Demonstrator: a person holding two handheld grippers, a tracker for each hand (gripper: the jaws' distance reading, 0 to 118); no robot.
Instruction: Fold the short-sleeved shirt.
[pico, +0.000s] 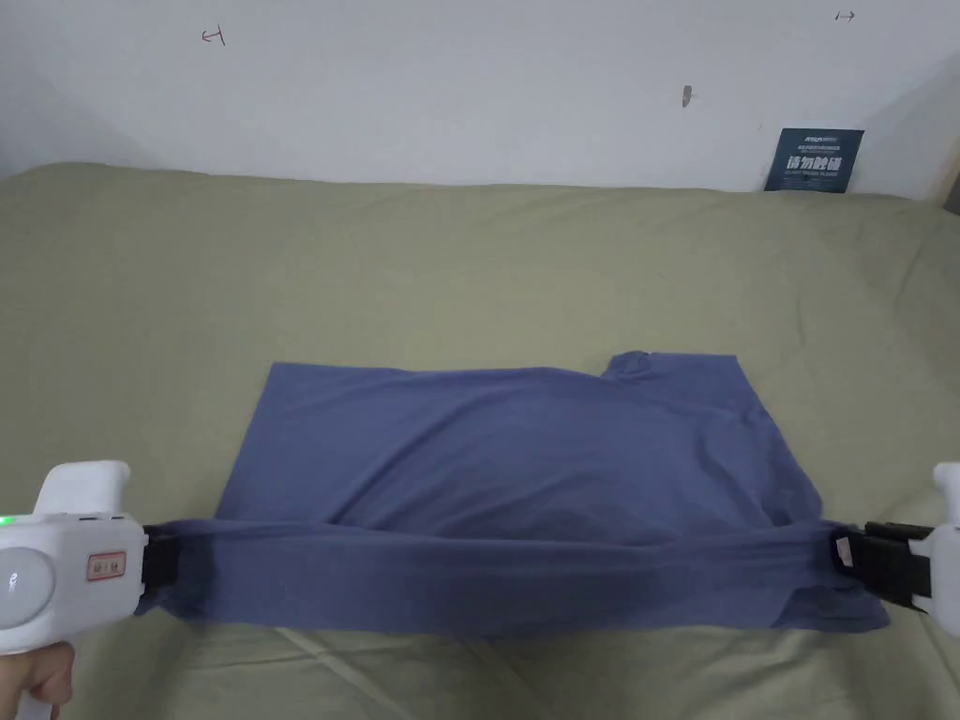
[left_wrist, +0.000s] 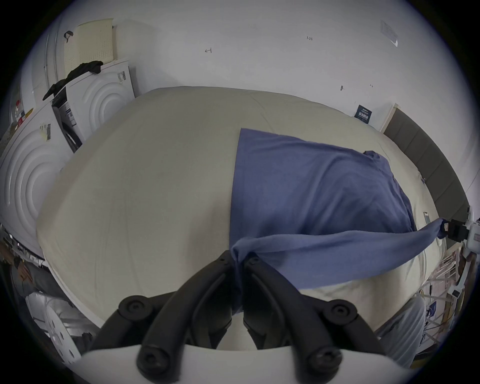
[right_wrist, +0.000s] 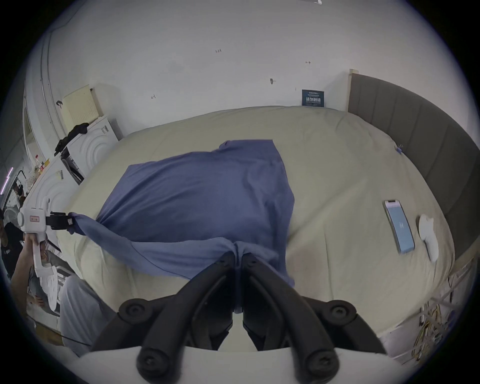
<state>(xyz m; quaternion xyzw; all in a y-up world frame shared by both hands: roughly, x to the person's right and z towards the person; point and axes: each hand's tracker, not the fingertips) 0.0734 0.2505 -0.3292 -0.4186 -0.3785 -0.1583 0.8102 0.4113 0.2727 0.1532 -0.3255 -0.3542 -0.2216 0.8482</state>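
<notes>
soft blue shirt (pico: 525, 450) on green bed (pico: 469, 262) | left gripper (left_wrist: 237, 262), right gripper (right_wrist: 237, 256) both pinch its near edge tight | white wall (pico: 469, 94) behind bed

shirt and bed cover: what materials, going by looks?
Shirt: looks like thin matte knit, maybe cotton jersey; it drapes and sags in soft folds between the two grips. Bed cover: matte woven sheet, seemingly cotton; shallow creases, no sheen. Fibre is a guess.

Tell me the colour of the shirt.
Plain slate blue shirt, no pattern; clearest in the head view.
</notes>
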